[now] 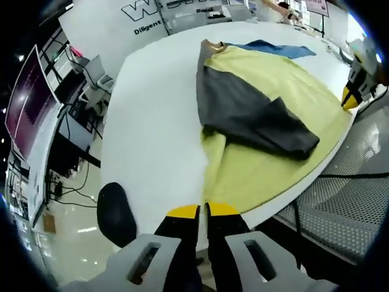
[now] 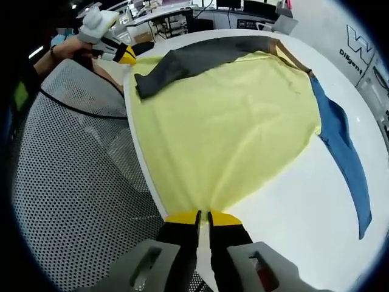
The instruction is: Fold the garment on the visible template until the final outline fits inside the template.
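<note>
A yellow garment (image 1: 273, 152) lies spread on a white table (image 1: 152, 121). Its grey sleeve (image 1: 255, 118) is folded across the body, and a blue sleeve (image 1: 276, 48) lies at the far edge near the brown collar (image 1: 211, 44). My left gripper (image 1: 203, 210) is shut on one bottom corner of the hem at the table's edge. In the right gripper view the yellow garment (image 2: 231, 121) spreads away from my right gripper (image 2: 203, 217), which is shut on the other hem corner. The blue sleeve (image 2: 343, 158) lies to the right, the grey sleeve (image 2: 188, 61) far off. Each gripper appears in the other's view, the right gripper (image 1: 349, 97) and the left gripper (image 2: 126, 56).
A grey perforated mesh surface (image 2: 61, 176) with a black cable (image 2: 79, 106) runs along the table's near edge. Monitors and desks (image 1: 30, 103) stand to the left, and a black round object (image 1: 115, 213) sits below the table edge. White lettered boards (image 1: 143, 15) stand behind.
</note>
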`<state>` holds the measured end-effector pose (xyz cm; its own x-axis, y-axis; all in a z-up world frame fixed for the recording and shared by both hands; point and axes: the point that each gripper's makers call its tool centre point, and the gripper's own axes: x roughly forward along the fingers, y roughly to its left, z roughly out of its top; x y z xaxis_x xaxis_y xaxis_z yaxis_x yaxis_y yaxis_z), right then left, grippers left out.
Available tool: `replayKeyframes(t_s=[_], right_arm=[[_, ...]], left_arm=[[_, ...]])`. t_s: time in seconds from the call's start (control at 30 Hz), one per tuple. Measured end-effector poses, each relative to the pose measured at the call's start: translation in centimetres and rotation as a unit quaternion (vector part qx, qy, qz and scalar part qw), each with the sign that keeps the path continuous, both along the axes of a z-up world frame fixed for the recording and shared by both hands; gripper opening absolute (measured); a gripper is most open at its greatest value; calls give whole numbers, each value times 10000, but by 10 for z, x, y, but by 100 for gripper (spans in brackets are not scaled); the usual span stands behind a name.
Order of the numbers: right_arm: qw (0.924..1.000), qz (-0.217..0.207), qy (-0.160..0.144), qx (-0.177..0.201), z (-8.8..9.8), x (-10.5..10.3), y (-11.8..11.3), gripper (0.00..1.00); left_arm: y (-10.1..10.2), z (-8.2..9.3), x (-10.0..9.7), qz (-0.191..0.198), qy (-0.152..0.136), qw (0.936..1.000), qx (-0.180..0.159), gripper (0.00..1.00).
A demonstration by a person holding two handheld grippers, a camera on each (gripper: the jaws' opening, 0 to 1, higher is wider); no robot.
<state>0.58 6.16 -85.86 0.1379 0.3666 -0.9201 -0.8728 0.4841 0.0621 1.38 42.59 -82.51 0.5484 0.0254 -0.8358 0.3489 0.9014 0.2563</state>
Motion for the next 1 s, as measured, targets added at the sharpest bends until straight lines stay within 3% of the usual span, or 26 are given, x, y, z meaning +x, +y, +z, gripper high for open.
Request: replayKeyframes(t_s=[0.13,0.2,0.27,0.37,0.47,0.6,0.77,1.0], right_arm=[[9997,-138,-178,11,8,3,-3,9],[9985,-297,-434,139,13,12,-2,14],[9970,-481,-532,279,18,16,-1,16],[9949,-527,-773,390,22,25,1,18],[9947,-556,-753,419,22,26,3,18],[9944,-572,-753,476,23,28,7,18],[9942,-638,-716,497,20,29,9,20],[9944,-630,-667,520,17,28,14,21]], left_arm=[[12,17,5,185,-209,9988,400,9],[8,22,9,158,-296,9991,270,9],[-11,27,21,-69,-552,9984,-114,11],[-25,32,31,-312,-664,9973,-68,12],[-35,29,38,-445,-638,9970,-23,14],[-53,29,45,-664,-648,9954,-241,15],[-94,28,43,-1436,-552,9845,-844,18],[-126,20,39,-1900,-445,9748,-1077,28]])
